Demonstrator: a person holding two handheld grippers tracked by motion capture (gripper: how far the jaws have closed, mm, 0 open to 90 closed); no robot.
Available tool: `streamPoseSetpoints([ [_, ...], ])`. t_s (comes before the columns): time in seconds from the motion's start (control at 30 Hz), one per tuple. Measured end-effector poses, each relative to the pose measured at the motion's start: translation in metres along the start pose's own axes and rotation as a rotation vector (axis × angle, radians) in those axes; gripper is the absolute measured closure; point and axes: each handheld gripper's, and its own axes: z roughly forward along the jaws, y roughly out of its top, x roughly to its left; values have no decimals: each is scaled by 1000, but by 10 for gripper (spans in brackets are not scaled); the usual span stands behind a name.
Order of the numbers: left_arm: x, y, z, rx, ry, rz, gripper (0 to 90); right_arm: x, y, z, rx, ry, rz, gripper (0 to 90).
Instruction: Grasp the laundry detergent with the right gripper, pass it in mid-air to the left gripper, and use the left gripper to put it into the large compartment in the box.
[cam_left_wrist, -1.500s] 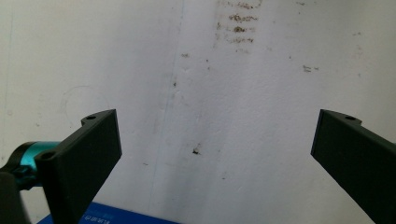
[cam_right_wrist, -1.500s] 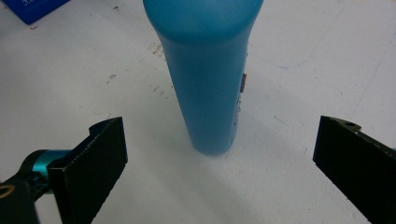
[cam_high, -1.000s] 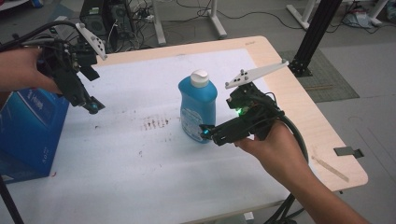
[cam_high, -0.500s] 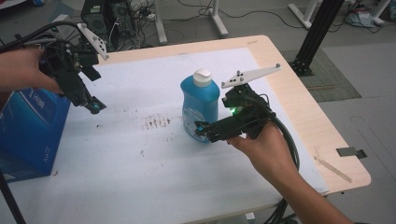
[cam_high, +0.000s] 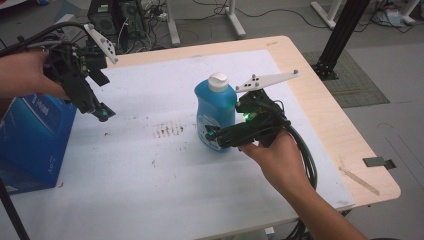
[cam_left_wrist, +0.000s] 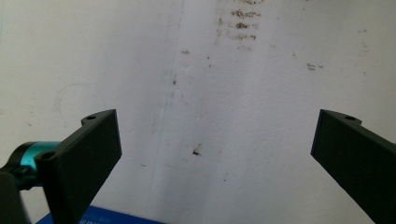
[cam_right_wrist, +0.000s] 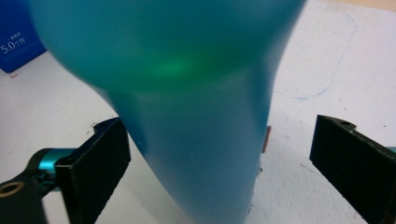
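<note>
A blue bottle (cam_high: 216, 112) with a white cap stands upright near the middle of the white mat (cam_high: 150, 175). My right gripper (cam_high: 212, 136) reaches in from the right at the bottle's lower part. In the right gripper view the bottle (cam_right_wrist: 187, 116) is between the jaws of this gripper (cam_right_wrist: 215, 154). The jaws have just been closing; the left jaw is at the bottle's side and the right jaw still stands apart from it. My left gripper (cam_high: 102, 113) hangs open over the mat's left side, and nothing is between its jaws in the left gripper view (cam_left_wrist: 217, 144).
A blue carton (cam_high: 30, 135) stands at the table's left edge, beneath my left hand. Brown smudges (cam_high: 167, 131) mark the mat left of the bottle. Bare wood (cam_high: 325, 115) runs along the table's right side, with a black stand post (cam_high: 340, 35) behind it.
My right gripper has crept a little to the left, further around the bottle's base. The left gripper has stayed where it was.
</note>
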Motion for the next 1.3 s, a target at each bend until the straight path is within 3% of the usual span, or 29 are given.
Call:
streamPoseSetpoints([
  [0.07, 0, 0, 0, 2, 0, 1, 17, 1, -1, 0, -18, 23, -15, 165],
  [0.5, 1, 0, 1, 1, -4, 1, 17, 1, -6, 5, -48, 12, 0, 213],
  [0.53, 1, 0, 2, -2, -5, -1, 17, 1, -7, 5, -56, 18, -6, 275],
  [0.73, 1, 0, 2, 1, -5, 0, 17, 2, -8, 9, -71, 12, -12, 283],
  [1.3, 3, -2, 4, 6, -13, 1, 17, 6, -14, 14, -116, -28, -40, 416],
])
